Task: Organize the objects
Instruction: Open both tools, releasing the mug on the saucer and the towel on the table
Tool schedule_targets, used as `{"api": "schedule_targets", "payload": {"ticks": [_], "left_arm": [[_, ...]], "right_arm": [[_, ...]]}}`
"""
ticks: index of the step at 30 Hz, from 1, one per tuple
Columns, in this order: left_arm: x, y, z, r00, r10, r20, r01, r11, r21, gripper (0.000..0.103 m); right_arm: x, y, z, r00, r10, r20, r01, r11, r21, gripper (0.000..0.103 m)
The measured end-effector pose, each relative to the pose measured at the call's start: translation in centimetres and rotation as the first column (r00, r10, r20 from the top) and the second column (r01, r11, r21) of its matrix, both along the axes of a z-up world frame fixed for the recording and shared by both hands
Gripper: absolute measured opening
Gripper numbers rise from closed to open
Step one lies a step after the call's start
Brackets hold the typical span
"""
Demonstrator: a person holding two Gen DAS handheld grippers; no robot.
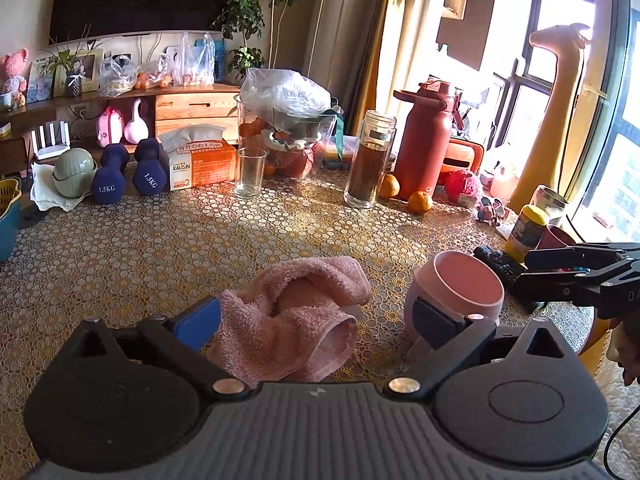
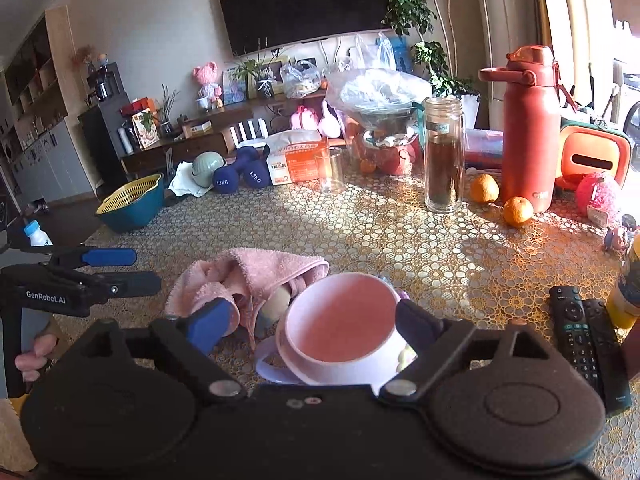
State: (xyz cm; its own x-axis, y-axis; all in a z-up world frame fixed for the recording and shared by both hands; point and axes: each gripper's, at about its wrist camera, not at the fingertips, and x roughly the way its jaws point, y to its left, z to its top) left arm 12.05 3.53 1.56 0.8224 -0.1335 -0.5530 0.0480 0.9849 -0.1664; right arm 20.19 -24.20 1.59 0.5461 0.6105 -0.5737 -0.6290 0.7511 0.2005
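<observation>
Your left tool (image 1: 316, 316) stands wide, its blue pads clear of the crumpled pink towel (image 1: 296, 316) that lies on the tabletop (image 1: 160, 248) right between and just ahead of them; nothing is gripped. Just to the right of that tool, beside its right finger, the pink cup (image 1: 460, 292) sits tilted, mouth facing you, close to the towel but whether the two touch cannot be told. Your right tool (image 2: 316, 322) is also spread wide, and the pink cup (image 2: 340, 320) lies between its fingers with its mouth turned up toward the camera; the pads sit beside the rim without pressing on it, so the cup rests on the tabletop (image 2: 400, 232) unheld. To the left of this tool the pink towel (image 2: 248, 280) is heaped, touching or nearly touching the cup's far left side. Further left, the left tool (image 2: 120, 268) shows side-on with its jaws parted. To the right of your right tool lie two black remotes (image 2: 584, 332) side by side. Well ahead of both tools stand a glass bottle (image 2: 444, 156) of dark liquid, a red flask (image 2: 528, 128) and two oranges (image 2: 518, 210).
</observation>
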Motion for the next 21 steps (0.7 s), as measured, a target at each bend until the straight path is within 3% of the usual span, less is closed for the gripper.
{"api": "schedule_targets", "payload": {"ticks": [7, 14, 21], "left_arm": [[-1.9, -1.8, -0.4, 1.0, -0.006, -0.009, 0.006, 0.999, 0.045, 0.103], [-3.5, -2.7, -0.9, 1.0, 0.001, -0.017, 0.0, 0.998, 0.063, 0.103], [-4.1, -3.4, -1.0, 1.0, 0.004, -0.017, -0.003, 0.997, 0.083, 0.103]], "right_arm": [[-3.1, -1.3, -0.4, 0.996, -0.074, 0.051, 0.068, 0.993, 0.096, 0.102], [-5.7, -1.4, -1.2, 0.982, -0.127, 0.138, 0.117, 0.99, 0.075, 0.102], [-7.3, -1.6, -2.0, 0.964, -0.218, 0.153, 0.204, 0.973, 0.106, 0.102]]}}
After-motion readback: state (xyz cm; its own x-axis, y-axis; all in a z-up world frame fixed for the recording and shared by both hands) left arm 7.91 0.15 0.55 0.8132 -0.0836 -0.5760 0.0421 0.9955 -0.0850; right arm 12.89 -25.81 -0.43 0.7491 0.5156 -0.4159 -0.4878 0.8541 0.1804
